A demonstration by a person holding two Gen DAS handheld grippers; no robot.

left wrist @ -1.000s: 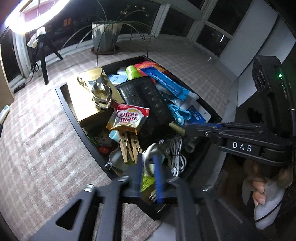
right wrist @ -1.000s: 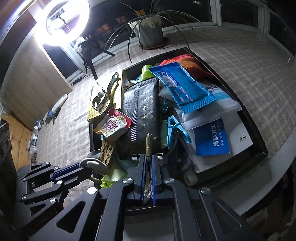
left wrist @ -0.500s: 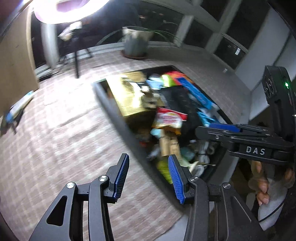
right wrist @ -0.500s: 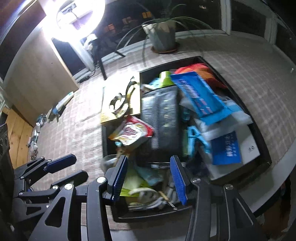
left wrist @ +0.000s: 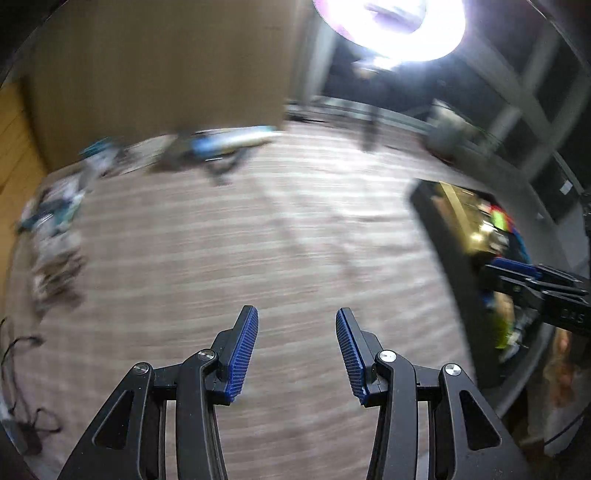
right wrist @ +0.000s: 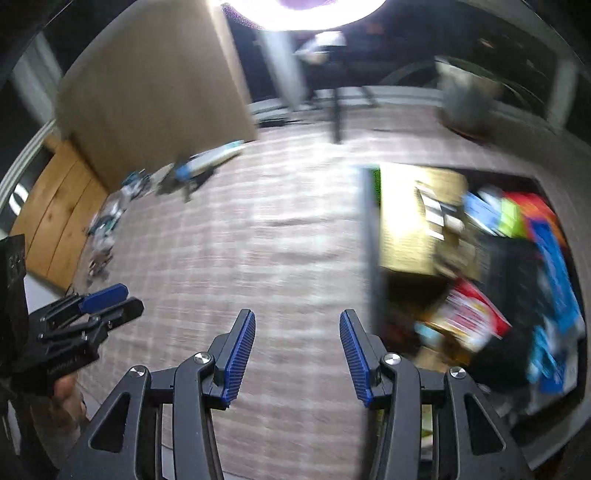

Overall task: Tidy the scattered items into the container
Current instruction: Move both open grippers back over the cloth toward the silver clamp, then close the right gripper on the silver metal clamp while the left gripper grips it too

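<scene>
Both views are motion-blurred. My left gripper (left wrist: 297, 321) is open over the bare checked cloth (left wrist: 258, 240), nothing between its blue pads. My right gripper (right wrist: 297, 323) is open too, empty, just left of the black container (right wrist: 373, 258). The container is packed with packets, a gold box (right wrist: 410, 221) and a red sachet (right wrist: 476, 314); in the left wrist view its wall (left wrist: 439, 251) shows at the right edge. Scattered small items (left wrist: 55, 229) lie far left on the cloth, with a blue-and-white tube (left wrist: 229, 142) at the back. Each gripper shows in the other's view: the right one (left wrist: 524, 273), the left one (right wrist: 107, 299).
A bright ring light (left wrist: 391, 29) glares at the top. A brown panel (right wrist: 155, 92) and wooden boards (right wrist: 55, 214) stand at the back left. A tripod leg (right wrist: 336, 114) and a potted plant (right wrist: 469, 99) stand behind the cloth. A black cable (left wrist: 22, 417) lies at the lower left.
Both grippers let go of what they held over the container, opened, and swung left over the bare cloth. The container now sits at the right of both views.
</scene>
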